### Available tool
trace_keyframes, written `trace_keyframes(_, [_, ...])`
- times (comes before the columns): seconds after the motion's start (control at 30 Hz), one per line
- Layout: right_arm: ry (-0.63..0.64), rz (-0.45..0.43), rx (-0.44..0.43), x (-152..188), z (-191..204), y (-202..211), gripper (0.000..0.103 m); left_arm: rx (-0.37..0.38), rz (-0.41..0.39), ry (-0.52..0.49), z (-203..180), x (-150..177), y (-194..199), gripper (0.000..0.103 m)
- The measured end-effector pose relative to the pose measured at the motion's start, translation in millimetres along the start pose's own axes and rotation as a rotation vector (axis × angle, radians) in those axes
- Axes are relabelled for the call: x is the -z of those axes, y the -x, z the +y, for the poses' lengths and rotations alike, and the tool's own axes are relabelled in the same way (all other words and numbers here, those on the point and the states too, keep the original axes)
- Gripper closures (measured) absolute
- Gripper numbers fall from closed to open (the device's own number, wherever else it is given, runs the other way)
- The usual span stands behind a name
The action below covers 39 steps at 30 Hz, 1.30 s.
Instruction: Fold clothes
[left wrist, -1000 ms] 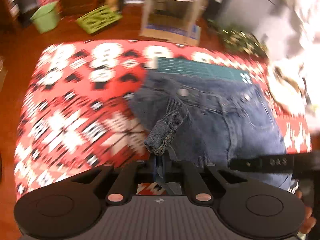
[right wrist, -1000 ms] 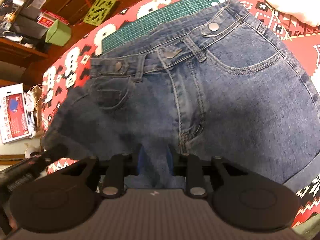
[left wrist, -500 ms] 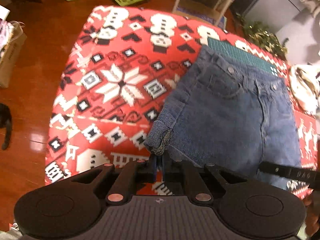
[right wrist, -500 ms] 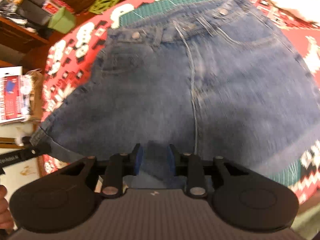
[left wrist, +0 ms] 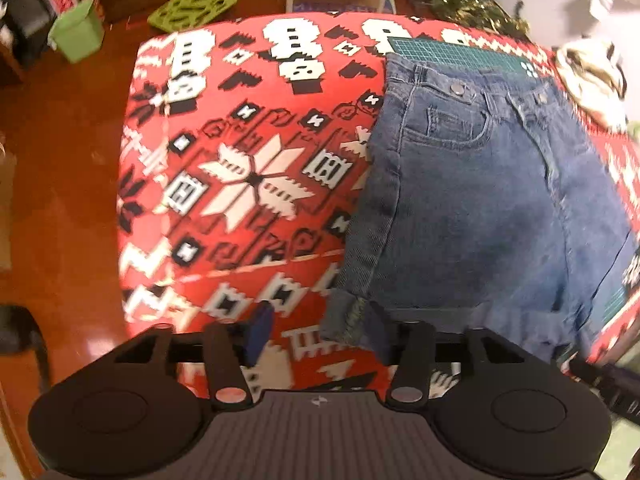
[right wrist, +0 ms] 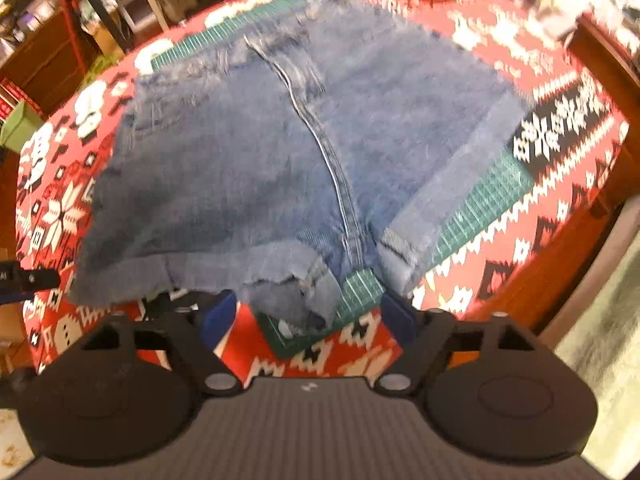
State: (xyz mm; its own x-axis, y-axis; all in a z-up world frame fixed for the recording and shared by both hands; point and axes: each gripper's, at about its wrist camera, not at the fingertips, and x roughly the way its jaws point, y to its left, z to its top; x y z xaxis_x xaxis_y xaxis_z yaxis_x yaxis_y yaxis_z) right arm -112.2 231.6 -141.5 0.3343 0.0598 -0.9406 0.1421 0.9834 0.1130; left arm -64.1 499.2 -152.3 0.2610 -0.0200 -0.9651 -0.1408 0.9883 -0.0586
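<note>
Blue denim shorts (left wrist: 480, 208) lie flat, front side up, on a green cutting mat (left wrist: 452, 50) over a red patterned tablecloth (left wrist: 240, 168). The waistband points away from me and the cuffed leg hems lie at the near table edge. My left gripper (left wrist: 316, 334) is open at the left leg's cuff, the cuff corner lying between its blue pads without being pinched. In the right wrist view the shorts (right wrist: 280, 152) fill the middle, and my right gripper (right wrist: 308, 316) is open just below the crotch hem, holding nothing.
A pale crumpled garment (left wrist: 592, 76) lies at the table's far right corner. On the wooden floor beyond stand a green bin (left wrist: 76, 34) and a green slotted crate (left wrist: 192, 4). The table's near edge (right wrist: 360, 356) runs right under both grippers.
Both grippers let go of the shorts and opened. The shorts went from held and stretched to lying flat on the mat. Both grippers drew back toward the near edge.
</note>
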Motion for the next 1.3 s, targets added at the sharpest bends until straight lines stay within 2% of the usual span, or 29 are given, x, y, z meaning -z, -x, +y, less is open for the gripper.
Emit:
trace_keyframes(0.07, [0.011, -0.034, -0.015, 1, 5, -1, 0.011, -0.047, -0.010, -0.028, 0, 2, 2, 0.033])
trace_keyframes(0.13, [-0.005, -0.063, 0.015, 4, 7, 1, 0.006, -0.075, -0.003, -0.057, 0, 5, 4, 0.032])
trace_keyframes(0.23, [-0.008, -0.091, 0.043, 8, 8, 0, 0.004, -0.046, 0.025, -0.116, -2, 7, 2, 0.028])
trace_keyframes(0.37, [-0.001, -0.078, 0.085, 16, 7, -8, 0.003, 0.033, -0.028, -0.213, -6, 15, -1, 0.028])
trace_keyframes(0.47, [0.010, -0.062, 0.137, 24, 5, -14, 0.005, 0.108, -0.022, -0.216, -4, 18, -10, 0.029])
trace_keyframes(0.53, [0.026, -0.077, 0.177, 31, 5, -15, 0.017, 0.128, 0.005, -0.210, -4, 18, -17, 0.029])
trace_keyframes(0.6, [0.002, -0.079, 0.164, 35, 2, -16, 0.026, 0.167, 0.015, -0.183, 1, 18, -21, 0.029])
trace_keyframes(0.67, [-0.025, -0.077, 0.147, 37, 0, -19, 0.043, 0.147, 0.000, -0.261, -4, 23, -21, 0.029])
trace_keyframes(0.73, [-0.043, -0.076, 0.136, 37, -1, -22, 0.064, 0.127, -0.015, -0.339, -9, 28, -22, 0.029])
trace_keyframes(0.83, [-0.070, -0.075, 0.119, 39, -3, -27, 0.067, 0.097, -0.038, -0.455, -16, 35, -22, 0.029])
trace_keyframes(0.87, [-0.079, -0.074, 0.114, 39, -3, -28, 0.067, 0.087, -0.046, -0.494, -19, 37, -22, 0.032])
trace_keyframes(0.9, [-0.088, -0.074, 0.108, 40, -3, -30, 0.067, 0.077, -0.053, -0.533, -21, 40, -22, 0.043])
trace_keyframes(0.97, [-0.099, -0.073, 0.099, 39, -3, -33, 0.067, 0.057, -0.067, -0.610, -26, 45, -23, 0.051])
trace_keyframes(1.13, [-0.123, -0.077, 0.112, 37, -4, -39, 0.067, -0.055, -0.117, -0.755, -35, 56, -37, 0.055])
trace_keyframes(1.23, [-0.131, -0.084, 0.132, 37, -5, -42, 0.067, -0.105, -0.141, -0.778, -37, 53, -42, 0.066])
trace_keyframes(1.3, [-0.145, -0.091, 0.143, 37, -8, -41, 0.067, -0.087, -0.146, -0.730, -34, 47, -40, 0.070])
